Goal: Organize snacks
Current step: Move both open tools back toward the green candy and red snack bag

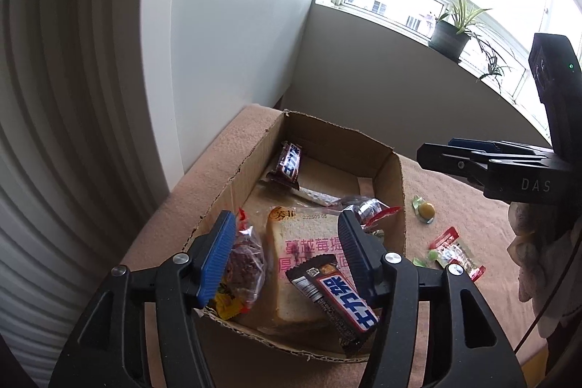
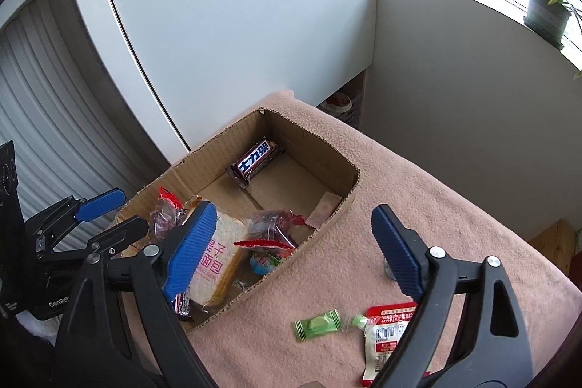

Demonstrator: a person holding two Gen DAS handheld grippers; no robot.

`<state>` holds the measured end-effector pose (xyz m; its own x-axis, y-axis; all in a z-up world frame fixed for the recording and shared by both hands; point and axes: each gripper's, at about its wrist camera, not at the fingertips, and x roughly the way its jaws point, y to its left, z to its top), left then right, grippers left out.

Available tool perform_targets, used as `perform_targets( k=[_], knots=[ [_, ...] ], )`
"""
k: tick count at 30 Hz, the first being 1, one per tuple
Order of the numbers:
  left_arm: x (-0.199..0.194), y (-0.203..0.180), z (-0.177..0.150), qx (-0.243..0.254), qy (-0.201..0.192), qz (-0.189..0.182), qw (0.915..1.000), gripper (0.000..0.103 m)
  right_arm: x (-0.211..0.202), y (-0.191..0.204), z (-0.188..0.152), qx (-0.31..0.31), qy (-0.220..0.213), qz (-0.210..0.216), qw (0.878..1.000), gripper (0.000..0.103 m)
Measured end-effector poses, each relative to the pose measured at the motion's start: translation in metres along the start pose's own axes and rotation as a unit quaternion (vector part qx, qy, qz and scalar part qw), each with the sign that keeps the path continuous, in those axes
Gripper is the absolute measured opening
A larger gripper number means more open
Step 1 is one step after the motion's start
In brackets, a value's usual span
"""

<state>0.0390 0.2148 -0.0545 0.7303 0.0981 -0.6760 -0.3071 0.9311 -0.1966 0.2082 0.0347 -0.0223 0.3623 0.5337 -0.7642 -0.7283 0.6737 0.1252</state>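
An open cardboard box (image 1: pixel 394 191) (image 2: pixel 345 195) sits on a pink cloth. It holds a wrapped bread slice (image 1: pixel 298 249) (image 2: pixel 214 264), a brown chocolate bar (image 1: pixel 342 300) lying on the bread, another chocolate bar (image 1: pixel 289 162) (image 2: pixel 256 158) at the far end, and clear bags with red trim (image 1: pixel 245 260) (image 2: pixel 271 231). My left gripper (image 1: pixel 287 253) is open just above the near chocolate bar, holding nothing. My right gripper (image 2: pixel 291 249) is open over the box's right wall. A green candy (image 2: pixel 316 324) and a red-and-white packet (image 2: pixel 387 333) (image 1: pixel 456 255) lie on the cloth outside.
A yellow-green candy (image 1: pixel 423 209) lies on the cloth right of the box. A white cabinet (image 2: pixel 232 24) stands behind the table. A potted plant (image 1: pixel 451 31) sits on the window sill. The right gripper's body (image 1: pixel 509 169) hangs over the cloth at right.
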Motion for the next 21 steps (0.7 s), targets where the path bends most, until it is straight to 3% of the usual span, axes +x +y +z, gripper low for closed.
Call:
perform_targets(
  k=[12,21],
  knots=[
    [-0.008,-0.042,-0.014,0.04,-0.002,-0.043,0.9983,0.058,-0.054,-0.063,-0.067,0.057,-0.004,-0.032,0.998,0.09],
    [-0.008,-0.102,-0.038,0.098,0.011,-0.1,0.9901,0.058,-0.069,-0.093,-0.135,0.13,-0.014,-0.11,0.985,0.09]
  ],
)
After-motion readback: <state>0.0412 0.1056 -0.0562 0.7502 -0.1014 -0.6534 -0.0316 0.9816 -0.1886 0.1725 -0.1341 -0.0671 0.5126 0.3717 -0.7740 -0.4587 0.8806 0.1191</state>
